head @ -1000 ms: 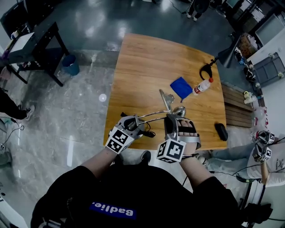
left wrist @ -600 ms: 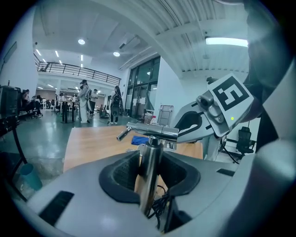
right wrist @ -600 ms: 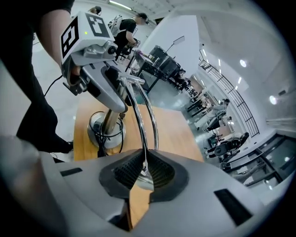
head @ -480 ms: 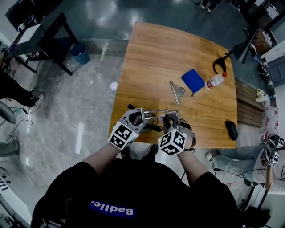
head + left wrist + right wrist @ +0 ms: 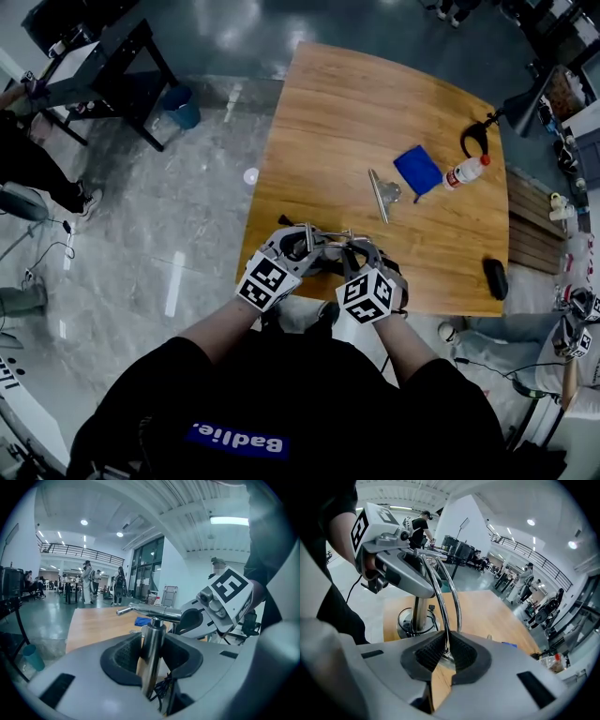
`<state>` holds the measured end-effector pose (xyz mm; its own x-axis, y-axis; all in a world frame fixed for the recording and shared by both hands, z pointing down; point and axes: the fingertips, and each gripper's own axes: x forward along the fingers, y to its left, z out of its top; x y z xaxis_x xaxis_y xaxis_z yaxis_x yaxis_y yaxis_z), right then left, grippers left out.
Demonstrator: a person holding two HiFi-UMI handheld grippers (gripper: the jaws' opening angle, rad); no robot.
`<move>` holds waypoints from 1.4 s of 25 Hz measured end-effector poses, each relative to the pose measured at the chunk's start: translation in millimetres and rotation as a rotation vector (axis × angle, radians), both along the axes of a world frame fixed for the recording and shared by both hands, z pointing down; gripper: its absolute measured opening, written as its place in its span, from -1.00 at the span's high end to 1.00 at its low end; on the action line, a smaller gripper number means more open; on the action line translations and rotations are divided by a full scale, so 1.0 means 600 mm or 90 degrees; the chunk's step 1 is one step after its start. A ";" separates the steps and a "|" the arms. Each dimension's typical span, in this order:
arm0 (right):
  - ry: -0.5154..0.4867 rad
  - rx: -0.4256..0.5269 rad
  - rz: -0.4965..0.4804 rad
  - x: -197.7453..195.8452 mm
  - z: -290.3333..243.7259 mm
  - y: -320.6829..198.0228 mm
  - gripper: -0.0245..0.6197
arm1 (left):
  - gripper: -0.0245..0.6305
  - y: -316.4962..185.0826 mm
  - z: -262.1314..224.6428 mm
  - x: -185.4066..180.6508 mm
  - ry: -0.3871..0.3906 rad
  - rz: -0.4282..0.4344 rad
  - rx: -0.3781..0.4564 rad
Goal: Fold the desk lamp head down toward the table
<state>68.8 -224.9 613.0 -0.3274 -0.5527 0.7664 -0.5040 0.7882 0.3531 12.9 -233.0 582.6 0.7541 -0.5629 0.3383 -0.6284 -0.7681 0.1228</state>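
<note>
lamp: we see it at the near edge of the table (image 5: pixel 375 103), base (image 5: pixel 408 623) close to us, between both tools
left gripper (image 5: pixel 302 248): clamped on the upright post (image 5: pixel 151 653), same spot as a second ago
right gripper (image 5: pixel 446 656): jaws have just been closing and are now pinched on the thin arm wires (image 5: pixel 440 588)
change: the wires stretched out to the right a second ago; now they sit bunched low over the base
meaning: we judge the fold nearly done; we can't make out the head under the tools
</note>
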 end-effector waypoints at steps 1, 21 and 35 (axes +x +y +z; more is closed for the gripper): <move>-0.004 -0.005 -0.004 -0.001 0.000 0.001 0.81 | 0.53 0.000 0.000 -0.001 -0.004 0.002 0.000; -0.187 0.060 0.038 0.009 -0.130 0.211 0.40 | 0.48 0.170 -0.052 -0.056 0.038 -0.038 -0.005; -0.487 0.000 -0.011 0.131 -0.263 0.479 0.60 | 0.55 0.461 -0.258 0.112 0.116 -0.091 0.062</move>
<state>147.6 62.5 455.5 -0.7756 -0.5423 0.3231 -0.5954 0.7985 -0.0891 80.2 43.6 428.0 0.7085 -0.6912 0.1423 -0.7053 -0.6873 0.1737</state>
